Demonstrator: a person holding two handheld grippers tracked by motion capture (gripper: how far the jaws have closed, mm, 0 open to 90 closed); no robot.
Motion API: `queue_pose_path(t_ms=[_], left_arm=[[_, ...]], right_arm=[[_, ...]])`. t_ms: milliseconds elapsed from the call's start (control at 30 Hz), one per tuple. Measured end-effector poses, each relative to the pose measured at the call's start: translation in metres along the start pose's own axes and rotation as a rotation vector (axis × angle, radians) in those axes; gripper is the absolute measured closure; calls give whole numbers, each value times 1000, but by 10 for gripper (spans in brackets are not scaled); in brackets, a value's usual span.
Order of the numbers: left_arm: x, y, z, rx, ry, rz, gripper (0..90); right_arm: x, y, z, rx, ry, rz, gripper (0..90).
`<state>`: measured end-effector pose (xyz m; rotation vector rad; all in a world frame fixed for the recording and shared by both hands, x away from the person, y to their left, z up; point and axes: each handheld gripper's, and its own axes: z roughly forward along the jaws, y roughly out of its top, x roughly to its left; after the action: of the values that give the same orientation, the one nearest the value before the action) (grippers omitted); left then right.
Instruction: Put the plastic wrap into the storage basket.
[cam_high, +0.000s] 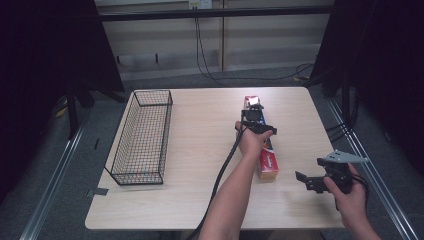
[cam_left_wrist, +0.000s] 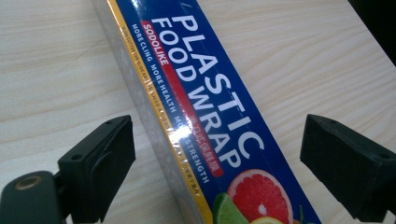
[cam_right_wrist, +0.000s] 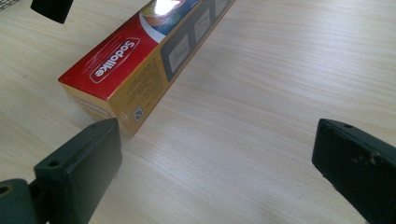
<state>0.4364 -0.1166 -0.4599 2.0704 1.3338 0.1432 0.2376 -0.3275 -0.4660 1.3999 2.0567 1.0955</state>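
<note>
The left gripper (cam_left_wrist: 212, 154) hovered with wide jaws astride the long blue-and-red cardboard box of plastic food wrap (cam_left_wrist: 205, 112), apparently about to close on it, while the right gripper (cam_right_wrist: 215, 172) waited wide open near the box's end.

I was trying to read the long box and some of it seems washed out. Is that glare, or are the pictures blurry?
Glare, mostly. High view: a white hot spot sits on the far end of the box. Left gripper view: print is sharp, with a soft sheen midway along the box. Right gripper view: a bright patch bleaches the top face of the box; the near red end reads clearly.
</note>
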Motion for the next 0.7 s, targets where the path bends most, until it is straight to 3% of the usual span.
queue_pose_path(t_ms=[267, 367, 500, 667, 700], left_arm=[[4, 0, 5, 9, -12, -19, 169], [3, 0, 5, 12, -24, -16, 244], [3, 0, 2, 30, -18, -47, 276], [11, -2, -5, 62, -24, -84, 329], [16, -3, -11, 86, -22, -84, 342]], right_arm=[[-1, 0, 1, -2, 0, -1, 17], [-2, 0, 0, -2, 0, 1, 17], [-3, 0, 0, -4, -1, 1, 17], [-4, 0, -2, -6, -3, 6, 17], [-4, 0, -2, -5, -4, 5, 17]])
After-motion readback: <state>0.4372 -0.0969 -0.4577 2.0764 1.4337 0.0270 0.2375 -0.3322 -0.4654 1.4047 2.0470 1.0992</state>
